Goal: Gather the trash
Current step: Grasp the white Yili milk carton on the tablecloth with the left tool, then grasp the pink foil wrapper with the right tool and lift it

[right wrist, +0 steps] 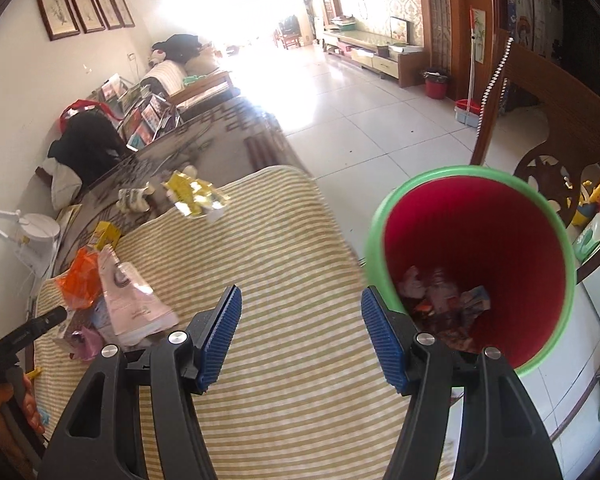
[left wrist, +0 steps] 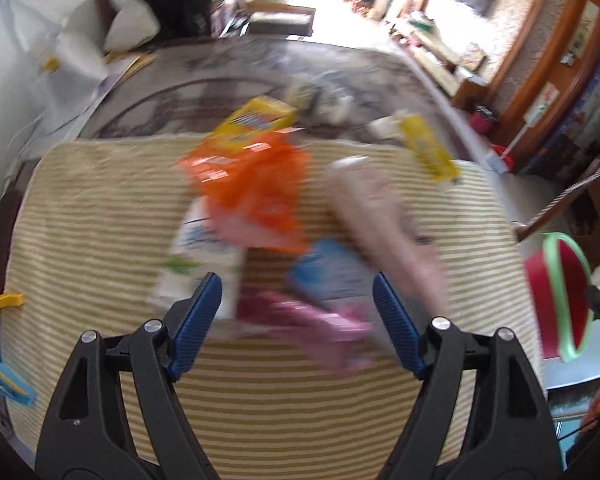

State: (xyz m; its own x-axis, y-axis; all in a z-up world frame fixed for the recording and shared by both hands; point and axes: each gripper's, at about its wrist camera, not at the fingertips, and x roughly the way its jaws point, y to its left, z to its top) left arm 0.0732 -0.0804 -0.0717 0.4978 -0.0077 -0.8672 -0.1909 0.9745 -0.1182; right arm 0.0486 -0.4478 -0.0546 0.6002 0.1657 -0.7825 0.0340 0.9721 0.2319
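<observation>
A heap of wrappers lies on the striped cloth [left wrist: 100, 208]: an orange bag [left wrist: 256, 184], a yellow box [left wrist: 256, 118], a pale pink pouch [left wrist: 380, 216], a blue packet [left wrist: 332, 268], a magenta wrapper [left wrist: 316, 320] and a white carton [left wrist: 204, 256]. My left gripper [left wrist: 298, 300] is open just above the magenta wrapper and blue packet. My right gripper [right wrist: 300, 332] is open and empty over the cloth [right wrist: 292, 248], next to the red bin with a green rim [right wrist: 472, 264], which holds several pieces of trash. The pink pouch [right wrist: 134, 304] and orange bag [right wrist: 82, 276] lie to its left. A yellow foil wrapper [right wrist: 194, 196] lies farther back.
The cloth covers the near end of a patterned table [right wrist: 204, 148]. A wooden chair [right wrist: 556, 128] stands behind the bin. A white desk lamp [right wrist: 36, 232] stands at the table's left edge. Yellow and blue clothes pegs [left wrist: 4, 344] lie at the cloth's left edge.
</observation>
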